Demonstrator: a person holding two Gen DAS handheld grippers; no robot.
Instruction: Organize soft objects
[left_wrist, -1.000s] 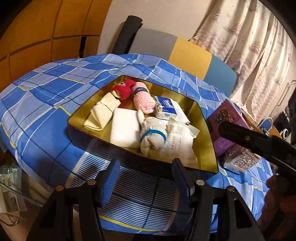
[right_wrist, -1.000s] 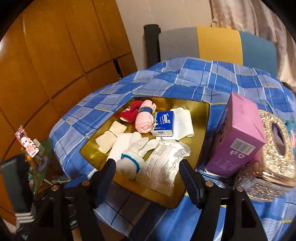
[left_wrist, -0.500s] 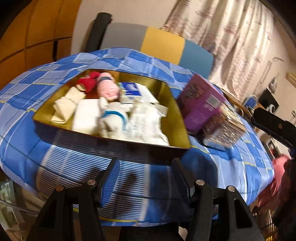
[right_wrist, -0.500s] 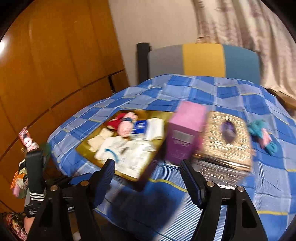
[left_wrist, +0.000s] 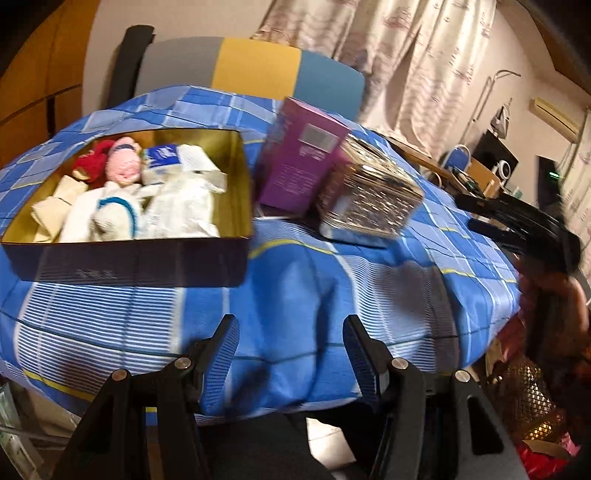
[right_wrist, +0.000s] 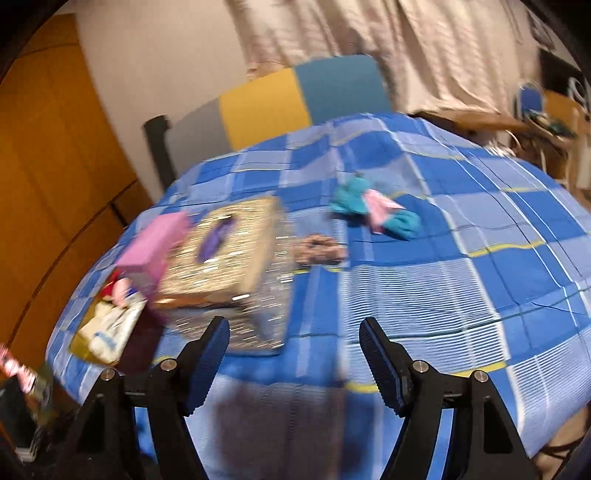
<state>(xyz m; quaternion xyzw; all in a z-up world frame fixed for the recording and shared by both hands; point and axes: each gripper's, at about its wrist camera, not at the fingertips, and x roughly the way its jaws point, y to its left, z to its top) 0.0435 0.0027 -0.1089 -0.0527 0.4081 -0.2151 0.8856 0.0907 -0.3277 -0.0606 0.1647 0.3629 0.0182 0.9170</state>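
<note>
Purple box touching glittery tissue box; tricolour chair behind.

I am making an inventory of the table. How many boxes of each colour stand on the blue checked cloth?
Gold tin with soft things: 1
Purple box: 1
Glittery silver box: 1
Total: 3

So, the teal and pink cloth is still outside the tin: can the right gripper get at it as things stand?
Probably yes. The right gripper is open and empty, and only bare tablecloth lies between it and the teal and pink cloth. The glittery box sits off to the left, clear of that path.
</note>
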